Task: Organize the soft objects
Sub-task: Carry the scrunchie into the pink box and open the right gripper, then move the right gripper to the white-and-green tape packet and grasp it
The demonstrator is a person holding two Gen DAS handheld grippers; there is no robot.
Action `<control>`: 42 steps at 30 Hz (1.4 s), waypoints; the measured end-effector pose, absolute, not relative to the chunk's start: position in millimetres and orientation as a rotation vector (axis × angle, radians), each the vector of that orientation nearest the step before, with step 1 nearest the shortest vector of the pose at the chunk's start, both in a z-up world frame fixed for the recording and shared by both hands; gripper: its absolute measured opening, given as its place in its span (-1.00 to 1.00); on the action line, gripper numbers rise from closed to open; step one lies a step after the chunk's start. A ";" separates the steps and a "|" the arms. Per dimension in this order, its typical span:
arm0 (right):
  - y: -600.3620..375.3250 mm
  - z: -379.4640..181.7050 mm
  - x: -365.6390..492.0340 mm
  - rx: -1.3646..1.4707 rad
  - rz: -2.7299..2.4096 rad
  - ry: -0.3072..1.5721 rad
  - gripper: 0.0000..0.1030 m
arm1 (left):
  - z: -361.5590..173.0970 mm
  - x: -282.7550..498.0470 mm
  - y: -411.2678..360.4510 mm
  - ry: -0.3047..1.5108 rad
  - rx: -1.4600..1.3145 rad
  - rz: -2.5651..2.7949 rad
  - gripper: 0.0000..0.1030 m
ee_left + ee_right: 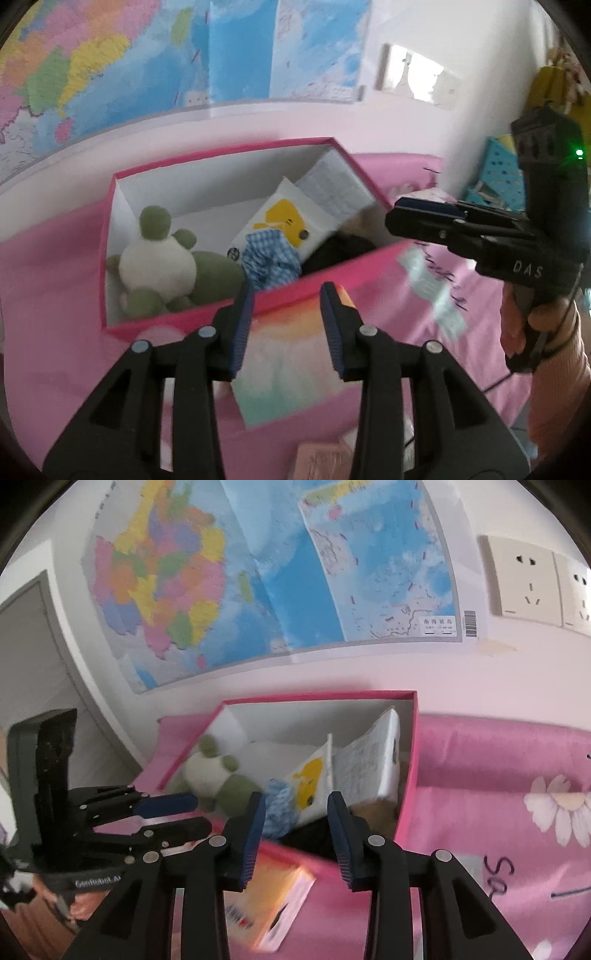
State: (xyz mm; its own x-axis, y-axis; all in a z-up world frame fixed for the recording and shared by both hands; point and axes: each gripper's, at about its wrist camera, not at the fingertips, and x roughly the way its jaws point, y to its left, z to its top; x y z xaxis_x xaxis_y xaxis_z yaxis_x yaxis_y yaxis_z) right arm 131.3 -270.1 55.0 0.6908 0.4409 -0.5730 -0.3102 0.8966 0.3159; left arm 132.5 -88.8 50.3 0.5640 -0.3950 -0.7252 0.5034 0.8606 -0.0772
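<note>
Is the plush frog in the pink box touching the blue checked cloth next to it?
Touching. In the left wrist view the plush frog has its green body pressed against the blue checked cloth inside the pink box, with no gap between them.

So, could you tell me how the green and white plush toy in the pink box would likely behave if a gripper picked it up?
The plush toy looks stuffed and rounded, so it would probably squash under the pads rather than slip. It seems light for its bulk. Its limbs would likely dangle, and since it slumps against the wall of the pink box, it may flop once lifted.

Pink bedspread (pixel 55 280) under pink box (pixel 295 291)
</note>
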 end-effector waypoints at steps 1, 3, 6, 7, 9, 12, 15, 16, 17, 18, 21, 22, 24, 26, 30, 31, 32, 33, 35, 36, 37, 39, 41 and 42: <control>-270.8 57.3 122.3 0.206 0.443 0.689 -0.30 | 51.8 126.2 -86.3 0.805 0.145 -0.540 -0.13; -271.9 59.6 104.8 0.226 0.483 0.690 -0.30 | 53.5 110.1 -78.9 0.790 0.150 -0.566 -0.10; -268.7 57.9 84.4 0.241 0.528 0.707 -0.28 | 50.5 95.5 -69.5 0.795 0.145 -0.583 -0.09; -266.5 54.3 75.4 0.249 0.550 0.725 -0.27 | 46.5 90.7 -64.1 0.809 0.138 -0.582 -0.09; -260.6 47.5 64.9 0.252 0.582 0.755 -0.27 | 39.1 85.1 -56.4 0.827 0.143 -0.561 -0.09; -245.8 33.8 44.8 0.230 0.635 0.806 -0.27 | 28.2 79.0 -40.2 0.858 0.129 -0.529 -0.09; -226.9 16.5 24.2 0.213 0.700 0.863 -0.27 | 18.4 71.3 -15.9 0.891 0.088 -0.487 -0.09; -222.4 11.8 19.9 0.206 0.713 0.880 -0.27 | 16.1 69.3 -9.9 0.899 0.077 -0.481 -0.09; -217.6 7.5 15.2 0.193 0.719 0.892 -0.27 | 13.3 66.3 -2.3 0.908 0.060 -0.477 -0.09; -212.6 1.1 9.0 0.185 0.723 0.909 -0.27 | 10.8 62.8 3.6 0.915 0.046 -0.473 -0.09; -209.9 -13.5 -2.0 0.212 0.732 0.949 -0.27 | 3.3 50.3 11.6 0.936 0.027 -0.475 -0.09; -211.0 -20.1 -4.9 0.229 0.725 0.970 -0.27 | 1.4 46.3 10.7 0.939 0.027 -0.485 -0.09; -215.9 -31.7 -12.4 0.248 0.698 1.002 -0.27 | -2.0 37.9 3.3 0.947 0.033 -0.526 -0.09; -221.0 -38.5 -18.5 0.265 0.670 1.030 -0.27 | -5.4 32.4 -9.5 0.956 0.060 -0.566 -0.09; -235.0 -46.2 -40.0 0.339 0.665 1.073 -0.23 | -9.6 28.7 -38.4 0.960 0.119 -0.642 -0.09; -234.6 -47.0 -44.9 0.348 0.680 1.081 -0.23 | -10.6 30.2 -46.0 0.959 0.136 -0.657 -0.09; -232.4 -47.2 -47.7 0.353 0.690 1.085 -0.23 | -11.6 32.2 -53.9 0.959 0.154 -0.670 -0.09; -229.7 -50.2 -52.2 0.364 0.707 1.095 -0.23 | -12.7 34.3 -61.2 0.961 0.171 -0.686 -0.09; -225.7 -55.0 -56.6 0.388 0.721 1.108 -0.23 | -16.1 40.4 -75.8 0.971 0.206 -0.704 -0.09; -225.3 -59.0 -57.5 0.401 0.715 1.114 -0.23 | -17.7 43.3 -82.0 0.976 0.224 -0.710 -0.09; -225.7 -60.7 -57.0 0.415 0.712 1.111 -0.24 | -19.4 46.3 -87.4 0.982 0.238 -0.720 -0.09; -229.2 -60.0 -55.5 0.455 0.702 1.091 -0.24 | -23.2 51.5 -96.3 0.996 0.266 -0.721 -0.09; -236.1 -60.6 -54.1 0.480 0.662 1.069 -0.24 | -28.9 56.4 -102.7 1.019 0.285 -0.731 -0.09; -243.1 -61.0 -52.0 0.503 0.642 1.055 -0.24 | -32.3 57.9 -105.5 1.034 0.292 -0.741 -0.09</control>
